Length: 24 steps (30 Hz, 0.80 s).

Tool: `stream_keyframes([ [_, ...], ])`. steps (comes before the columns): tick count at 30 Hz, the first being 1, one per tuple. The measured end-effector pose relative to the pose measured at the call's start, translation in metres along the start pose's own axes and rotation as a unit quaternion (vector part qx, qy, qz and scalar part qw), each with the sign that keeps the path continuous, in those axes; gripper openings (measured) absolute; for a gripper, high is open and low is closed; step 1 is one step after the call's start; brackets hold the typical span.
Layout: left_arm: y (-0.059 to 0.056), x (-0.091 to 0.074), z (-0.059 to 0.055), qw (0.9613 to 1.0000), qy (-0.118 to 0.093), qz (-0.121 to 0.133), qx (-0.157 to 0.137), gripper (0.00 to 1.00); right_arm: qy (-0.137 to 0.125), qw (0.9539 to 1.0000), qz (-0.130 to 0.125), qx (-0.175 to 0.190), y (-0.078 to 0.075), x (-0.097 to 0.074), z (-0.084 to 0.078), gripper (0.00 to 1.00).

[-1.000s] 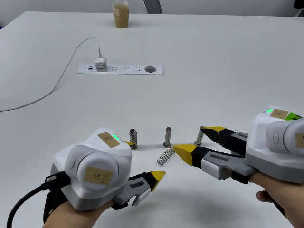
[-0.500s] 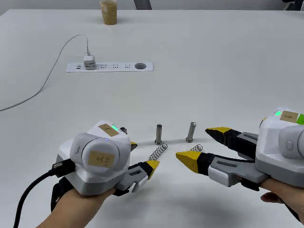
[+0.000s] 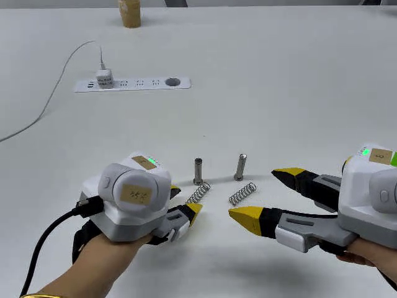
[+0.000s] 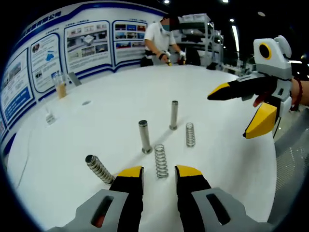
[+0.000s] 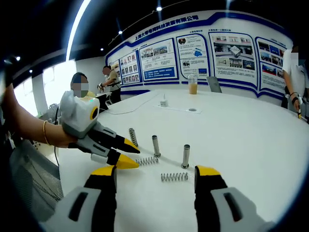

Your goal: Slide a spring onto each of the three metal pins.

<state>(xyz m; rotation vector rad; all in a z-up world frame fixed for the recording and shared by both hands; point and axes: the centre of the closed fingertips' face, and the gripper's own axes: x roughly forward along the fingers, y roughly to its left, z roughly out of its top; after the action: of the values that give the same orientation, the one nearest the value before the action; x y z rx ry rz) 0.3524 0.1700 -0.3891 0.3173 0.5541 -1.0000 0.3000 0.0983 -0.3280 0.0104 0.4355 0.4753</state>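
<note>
Two empty, parted grippers (image 3: 185, 198) (image 3: 254, 194)

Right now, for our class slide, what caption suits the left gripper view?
Open left gripper faces a loose spring beside two bare pins; a third pin already carries its spring.

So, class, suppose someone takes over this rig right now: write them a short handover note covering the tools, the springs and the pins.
Left tool: open, empty, tips just short of the nearer loose spring.
Right tool: open, empty, facing the other loose spring.
Both springs lie flat on the table, beside the pins.
Done: the sprung pin already carries its spring.
Left: the first bare pin and the second bare pin stand upright, and each needs a loose spring slid on.
</note>
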Motion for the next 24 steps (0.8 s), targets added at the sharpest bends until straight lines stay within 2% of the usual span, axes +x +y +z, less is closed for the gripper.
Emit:
stream_keyframes([
  [5,0.001,0.006,-0.004,0.9999,0.011,0.001,0.009,0.23,0.001,1.0000,-0.002,0.001,-0.002,-0.004,-0.003,0.68],
  [9,0.000,0.008,-0.004,0.9999,0.012,-0.003,0.001,0.22,0.002,1.0000,-0.002,0.003,-0.002,-0.006,-0.005,0.70],
  [17,-0.003,0.011,-0.006,0.9995,0.022,-0.007,0.021,0.17,0.003,0.9999,-0.007,0.008,-0.004,-0.009,-0.008,0.71],
  [24,-0.005,0.013,-0.006,0.9992,0.027,-0.012,0.026,0.12,0.006,0.9999,-0.010,0.009,-0.005,-0.010,-0.010,0.71],
])
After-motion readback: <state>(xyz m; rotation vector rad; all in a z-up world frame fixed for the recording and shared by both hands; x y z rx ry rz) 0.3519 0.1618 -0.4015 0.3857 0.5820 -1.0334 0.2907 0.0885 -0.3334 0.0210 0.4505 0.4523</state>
